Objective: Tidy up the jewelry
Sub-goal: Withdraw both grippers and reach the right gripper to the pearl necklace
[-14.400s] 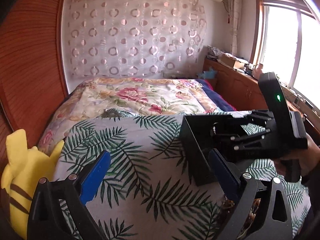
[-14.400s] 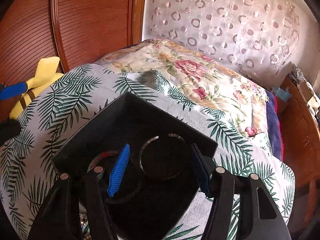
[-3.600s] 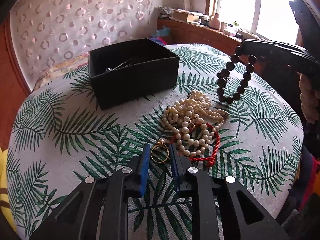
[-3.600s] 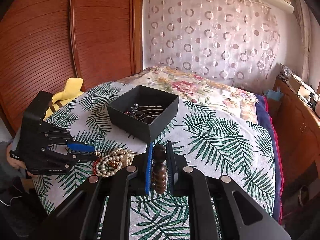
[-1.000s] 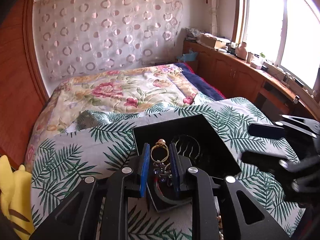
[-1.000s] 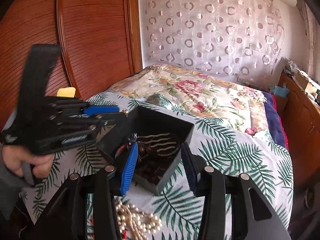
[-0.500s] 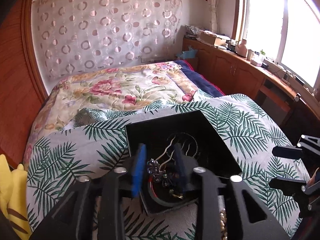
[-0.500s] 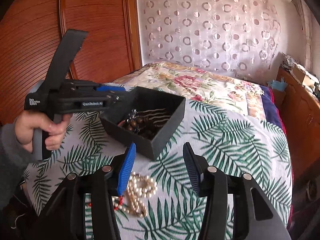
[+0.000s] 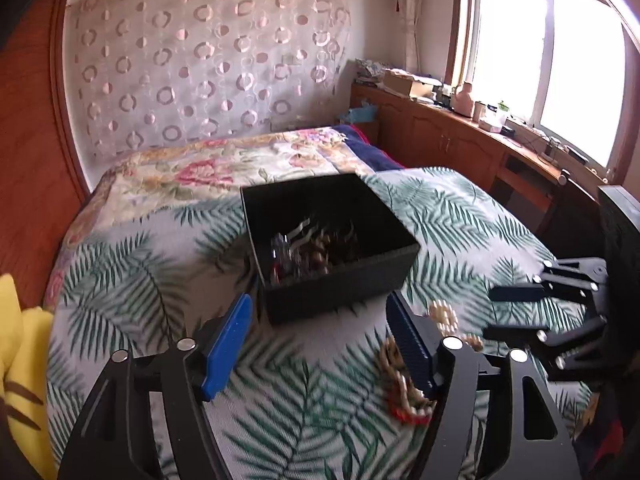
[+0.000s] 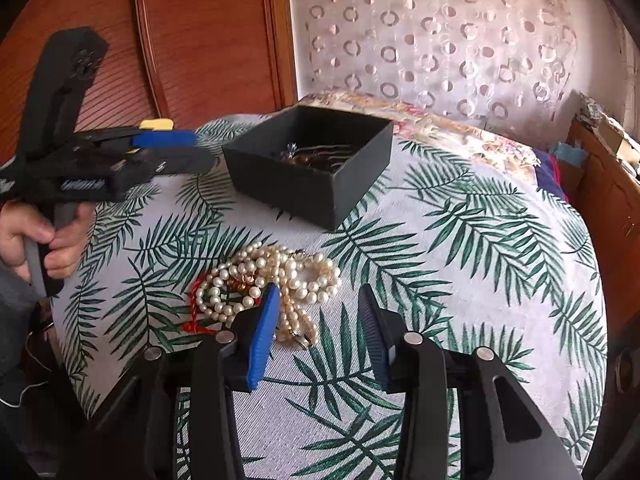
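- Left claw (image 9: 320, 340): jaws spread wide and empty, held just short of the black box (image 10: 308, 168), judged free to fetch another piece
- Right claw (image 10: 316, 336): jaws apart, holding nothing, poised low beside the pearl necklaces (image 10: 276, 276), apparently lined up to grasp them
- Pearl necklaces: heaped with a red cord (image 10: 192, 300) on the tabletop (image 10: 460, 280), outside the box
- Black box: already holds several pieces, so the sorting is judged partly done

Bright window (image 9: 560, 60) glare, left view motion-blurred, fisheye-curved edges
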`<state>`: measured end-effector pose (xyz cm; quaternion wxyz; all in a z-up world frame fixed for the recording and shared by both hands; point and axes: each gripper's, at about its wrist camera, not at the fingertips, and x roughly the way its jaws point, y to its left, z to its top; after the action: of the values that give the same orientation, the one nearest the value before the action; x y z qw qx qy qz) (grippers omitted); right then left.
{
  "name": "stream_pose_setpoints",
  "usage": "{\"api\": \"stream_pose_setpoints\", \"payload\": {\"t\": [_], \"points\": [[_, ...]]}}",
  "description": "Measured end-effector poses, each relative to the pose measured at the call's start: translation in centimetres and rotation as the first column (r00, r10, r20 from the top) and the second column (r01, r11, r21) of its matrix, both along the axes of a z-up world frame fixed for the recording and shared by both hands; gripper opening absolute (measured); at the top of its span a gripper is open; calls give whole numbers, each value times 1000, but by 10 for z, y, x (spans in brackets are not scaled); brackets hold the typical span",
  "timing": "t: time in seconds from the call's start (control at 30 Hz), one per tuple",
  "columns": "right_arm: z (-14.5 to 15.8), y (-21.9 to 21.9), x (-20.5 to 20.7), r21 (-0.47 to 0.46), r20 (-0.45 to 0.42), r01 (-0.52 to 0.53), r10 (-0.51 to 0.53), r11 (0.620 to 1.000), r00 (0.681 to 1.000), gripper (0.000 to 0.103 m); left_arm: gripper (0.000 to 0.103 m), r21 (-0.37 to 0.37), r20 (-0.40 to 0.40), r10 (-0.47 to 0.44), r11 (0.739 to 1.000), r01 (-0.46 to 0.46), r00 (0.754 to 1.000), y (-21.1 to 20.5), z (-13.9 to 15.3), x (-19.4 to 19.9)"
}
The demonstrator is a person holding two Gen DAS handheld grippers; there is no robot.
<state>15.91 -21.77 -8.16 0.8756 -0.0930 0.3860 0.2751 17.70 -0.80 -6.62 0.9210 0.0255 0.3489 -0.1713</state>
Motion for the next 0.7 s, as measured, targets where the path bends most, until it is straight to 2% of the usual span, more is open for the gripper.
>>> {"api": "stream_pose_setpoints", "payload": {"t": [0.2, 0.4, 0.53, 0.7], "points": [[-3, 3, 18, -1, -18, 22, -22, 1000, 1000, 29, 77, -11, -11, 6, 1000, -6, 1000, 5, -11, -17], [-8, 12, 33, -34, -36, 23, -24, 999, 999, 23, 81, -16, -3, 28, 999, -28, 1000, 11, -16, -27], [-15, 22, 44, -75, -54, 5, -9, 997, 998, 23, 82, -28, -11, 30, 999, -30, 999, 14, -18, -32], [-20, 29, 51, -78, -83, -19, 13, 997, 996, 23, 82, -33, -12, 32, 999, -33, 999, 16, -18, -33]]}}
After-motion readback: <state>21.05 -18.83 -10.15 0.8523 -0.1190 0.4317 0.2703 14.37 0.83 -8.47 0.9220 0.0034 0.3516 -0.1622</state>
